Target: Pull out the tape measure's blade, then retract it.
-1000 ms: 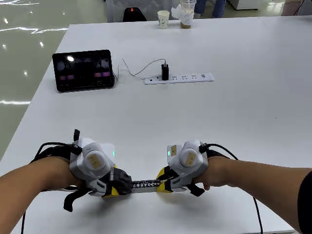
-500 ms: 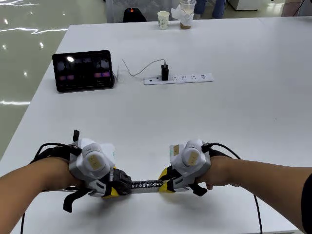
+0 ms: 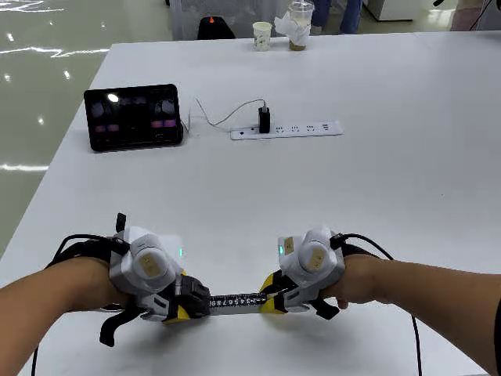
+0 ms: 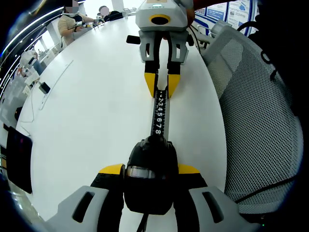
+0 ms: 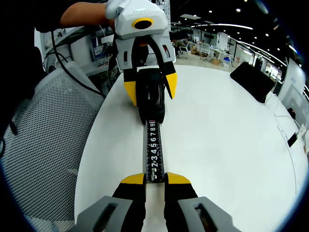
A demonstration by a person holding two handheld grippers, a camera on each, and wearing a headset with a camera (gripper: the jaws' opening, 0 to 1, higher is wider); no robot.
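Centrally, left gripper point(image 4: 149, 170) clamps the tape measure case point(image 4: 148, 153); right gripper point(image 5: 155, 180) pinches the blade point(image 5: 153, 145) end. Head view's upper left adds a tablet point(image 3: 133, 116).

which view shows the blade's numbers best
The right gripper view: the blade runs up the frame, digits 2 to 9 sharp. The left gripper view shows 2 to 8, smaller. In the head view the digits are tiny.

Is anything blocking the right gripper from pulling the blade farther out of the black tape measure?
Nothing visible. The right gripper pinches the numbered blade's tip, the left gripper holds the black tape measure case, and the white table alongside is bare.
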